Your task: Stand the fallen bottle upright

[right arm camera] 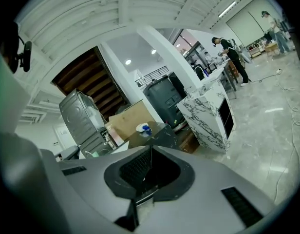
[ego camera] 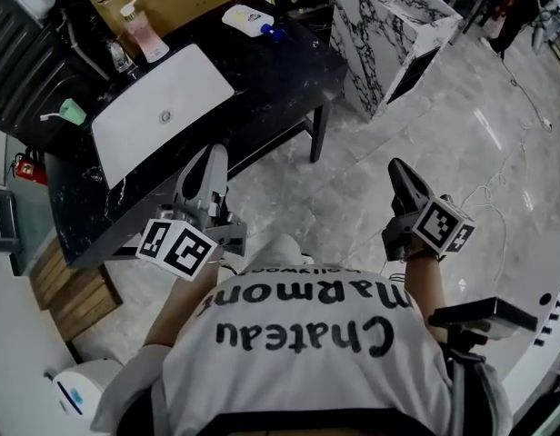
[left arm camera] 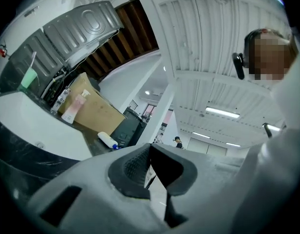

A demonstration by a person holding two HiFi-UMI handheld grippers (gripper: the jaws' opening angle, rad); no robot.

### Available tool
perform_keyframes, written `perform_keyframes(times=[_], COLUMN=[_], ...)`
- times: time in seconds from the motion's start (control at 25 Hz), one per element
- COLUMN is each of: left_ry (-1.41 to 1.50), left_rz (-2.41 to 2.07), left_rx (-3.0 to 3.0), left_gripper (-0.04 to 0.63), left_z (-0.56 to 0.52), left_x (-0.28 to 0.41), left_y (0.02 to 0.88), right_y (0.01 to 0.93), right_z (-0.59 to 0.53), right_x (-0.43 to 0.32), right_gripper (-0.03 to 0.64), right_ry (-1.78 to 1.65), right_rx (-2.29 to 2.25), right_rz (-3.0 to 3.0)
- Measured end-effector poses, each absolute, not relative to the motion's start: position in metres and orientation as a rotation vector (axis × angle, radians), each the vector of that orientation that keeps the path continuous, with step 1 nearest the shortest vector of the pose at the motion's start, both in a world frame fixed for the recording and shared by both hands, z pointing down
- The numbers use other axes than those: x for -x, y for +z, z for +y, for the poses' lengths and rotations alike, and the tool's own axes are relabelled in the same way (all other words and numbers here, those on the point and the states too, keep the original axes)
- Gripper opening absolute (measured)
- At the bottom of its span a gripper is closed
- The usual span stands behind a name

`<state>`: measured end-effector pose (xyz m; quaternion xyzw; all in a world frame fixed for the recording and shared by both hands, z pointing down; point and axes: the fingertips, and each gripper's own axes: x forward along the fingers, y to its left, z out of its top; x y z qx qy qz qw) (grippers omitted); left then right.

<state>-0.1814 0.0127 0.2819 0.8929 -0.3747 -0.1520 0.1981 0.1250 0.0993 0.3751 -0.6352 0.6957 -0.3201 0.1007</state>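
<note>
The left gripper [ego camera: 212, 160] is held with its jaws shut, pad against pad, and nothing is caught between them; this is seen plainly in the left gripper view [left arm camera: 150, 152]. The right gripper [ego camera: 400, 173] is likewise closed on nothing, its dark pads meeting in the right gripper view [right arm camera: 150, 155]. Both are carried level in front of the person, well apart from each other, over the pale floor.

Just ahead of the left gripper the near edge of a black counter [ego camera: 280, 80] is met, with a white basin [ego camera: 162, 107] set into it. Beyond the basin, well ahead of the left gripper and ahead and to the left of the right one, the bottle [ego camera: 248, 21] is found lying on its side at the far end of the counter, white with a blue cap; it is also seen in the left gripper view [left arm camera: 107, 140] and in the right gripper view [right arm camera: 142, 128]. Neither gripper is near it.

To the left of the bottle a pink pump bottle [ego camera: 144, 34] is stood upright, and a green cup [ego camera: 73, 112] is placed beside the basin. Ahead of the right gripper a marbled cabinet [ego camera: 389, 34] is seen on the floor.
</note>
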Motion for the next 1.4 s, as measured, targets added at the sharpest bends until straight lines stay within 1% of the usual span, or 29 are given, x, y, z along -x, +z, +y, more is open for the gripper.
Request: perform_keyframes(times=[0.28, 0.4, 0.64, 0.96, 1.16, 1.4], left_ry=[-0.358, -0.384, -0.412, -0.395, -0.393, -0.322], left_rz=[-1.021, -0.985, -0.958, -0.98, -1.027, -1.103], left_rx=[-2.522, -2.55, -2.615, -2.726, -2.736, -2.692], left_gripper=[0.014, 0.014, 0.014, 0.014, 0.014, 0.014], left_z=[-0.042, -0.07, -0.146, -0.236, -0.272, -0.303], left_x=[0.141, 0.123, 0.092, 0.067, 0.061, 0.048], left_y=[0.288, 0.281, 0.253, 0.223, 0.224, 0.235], right_y=[0.398, 0.402, 0.366, 0.341, 0.343, 0.352], right_z=[0.067, 0.042, -0.042, -0.147, -0.195, -0.246], right_x=[-0.154, -0.17, -0.202, -0.225, -0.227, -0.244], right_gripper=[0.018, 0.018, 0.018, 0.018, 0.018, 0.018], right_ry=[-1.039, -1.048, -0.993, -0.914, -0.907, -0.96], right_rx=[1.876, 1.889, 1.885, 1.839, 1.758, 1.718], right_rz=[1.985, 1.981, 1.993, 2.027, 2.066, 2.129])
